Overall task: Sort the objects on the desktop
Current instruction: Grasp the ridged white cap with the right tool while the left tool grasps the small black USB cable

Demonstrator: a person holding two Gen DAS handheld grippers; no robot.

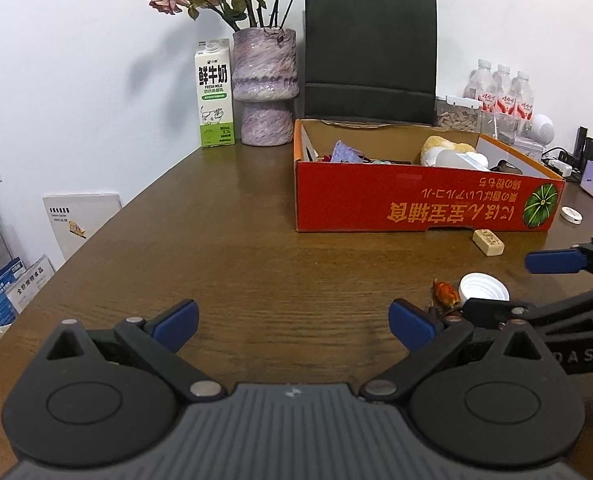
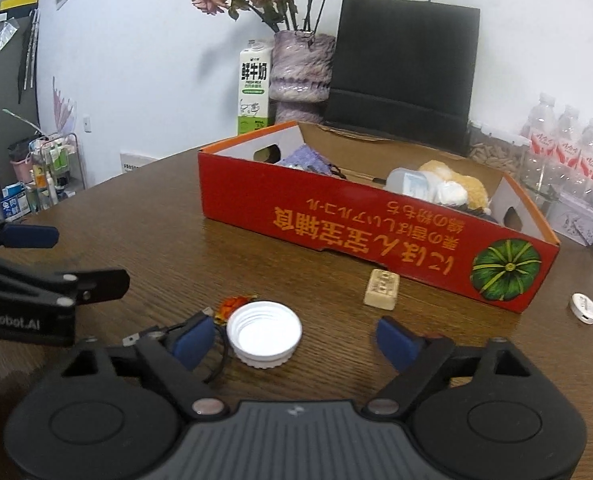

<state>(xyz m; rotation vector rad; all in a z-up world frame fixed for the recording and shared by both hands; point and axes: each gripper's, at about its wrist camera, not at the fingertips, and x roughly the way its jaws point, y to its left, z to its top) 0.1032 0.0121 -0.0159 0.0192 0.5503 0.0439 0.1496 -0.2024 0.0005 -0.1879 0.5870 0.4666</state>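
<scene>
White cap [image 2: 263, 334] lies between the right gripper's [image 2: 294, 340] spread fingers; left gripper [image 1: 292, 322] gapes over bare table [image 1: 224, 240].

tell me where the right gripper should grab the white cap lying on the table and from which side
Grip the white cap across its ribbed outer rim, coming from directly above. It lies flat with its open side up, low and round, so only opposite sides of the rim offer the pads a hold. The right gripper is open and wide enough to span it. Keep clear of the black cord on its left.
</scene>
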